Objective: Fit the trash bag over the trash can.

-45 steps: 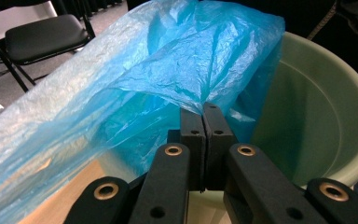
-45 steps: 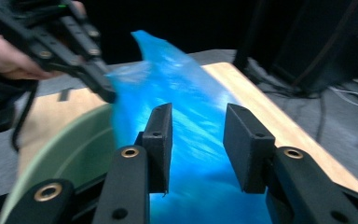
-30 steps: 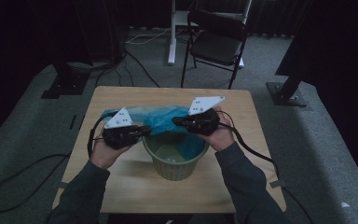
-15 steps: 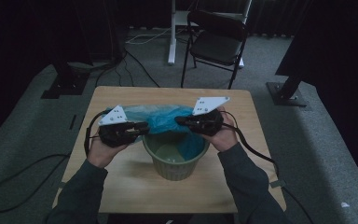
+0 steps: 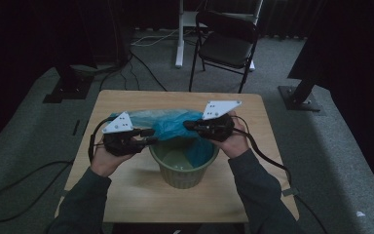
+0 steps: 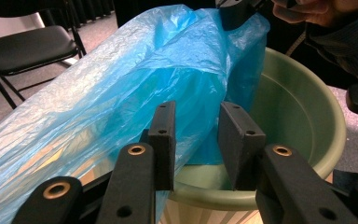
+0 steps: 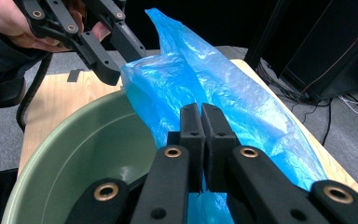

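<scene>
Over the green bucket (image 5: 184, 165) on the surface (image 5: 131, 195), my right tool (image 7: 200, 121) pinches the blue bag (image 5: 168, 124), which drapes from the far rim out across the surface. My left tool (image 6: 196, 140) has just been opening, film loose between its jaws. I'd regrip the edge there and stretch it over the near rim.

From my seat, the blue bag (image 6: 121, 93) runs off the left edge, hiding the bin's (image 6: 303, 116) far rim.
</scene>
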The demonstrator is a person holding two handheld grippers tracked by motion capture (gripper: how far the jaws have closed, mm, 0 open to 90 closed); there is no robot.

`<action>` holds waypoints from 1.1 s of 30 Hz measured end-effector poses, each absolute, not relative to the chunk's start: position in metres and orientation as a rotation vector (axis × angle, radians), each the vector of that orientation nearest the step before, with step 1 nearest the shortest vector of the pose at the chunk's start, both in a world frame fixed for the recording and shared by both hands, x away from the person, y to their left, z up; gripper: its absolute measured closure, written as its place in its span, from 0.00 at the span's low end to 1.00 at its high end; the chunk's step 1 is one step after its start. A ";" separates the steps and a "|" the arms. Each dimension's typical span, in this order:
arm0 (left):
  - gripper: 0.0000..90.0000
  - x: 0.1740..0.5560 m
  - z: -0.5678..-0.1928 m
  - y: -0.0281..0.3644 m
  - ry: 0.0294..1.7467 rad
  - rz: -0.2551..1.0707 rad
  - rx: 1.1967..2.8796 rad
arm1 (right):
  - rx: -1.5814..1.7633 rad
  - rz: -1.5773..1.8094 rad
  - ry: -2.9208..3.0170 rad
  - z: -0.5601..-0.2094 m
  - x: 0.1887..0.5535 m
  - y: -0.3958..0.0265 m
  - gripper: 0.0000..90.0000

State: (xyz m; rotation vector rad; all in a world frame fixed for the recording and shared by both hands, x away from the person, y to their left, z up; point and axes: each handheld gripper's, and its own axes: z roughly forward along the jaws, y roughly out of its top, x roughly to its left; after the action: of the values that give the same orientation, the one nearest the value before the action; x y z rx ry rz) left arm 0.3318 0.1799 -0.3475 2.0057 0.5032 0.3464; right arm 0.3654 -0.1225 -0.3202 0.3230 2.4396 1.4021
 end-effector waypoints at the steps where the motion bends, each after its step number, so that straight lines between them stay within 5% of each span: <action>1: 0.75 0.332 -0.348 0.179 0.501 0.346 2.008 | 0.323 1.405 2.439 -0.320 0.365 -0.122 0.98; 7: 0.76 0.333 -0.348 0.176 0.495 0.346 2.013 | 0.325 1.405 2.444 -0.321 0.365 -0.121 0.97; 20: 1.00 0.334 -0.347 0.170 0.464 0.345 2.021 | 0.308 1.406 2.455 -0.322 0.364 -0.120 0.96; 33: 1.00 0.340 -0.348 0.189 0.565 0.398 1.994 | 0.303 1.364 2.442 -0.318 0.357 -0.130 0.98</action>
State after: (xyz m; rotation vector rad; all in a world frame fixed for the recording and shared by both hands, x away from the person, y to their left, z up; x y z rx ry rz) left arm 0.3397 0.1887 -0.3480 1.9942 0.5649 0.3976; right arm 0.3571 -0.1296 -0.3176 0.3033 2.4416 1.3641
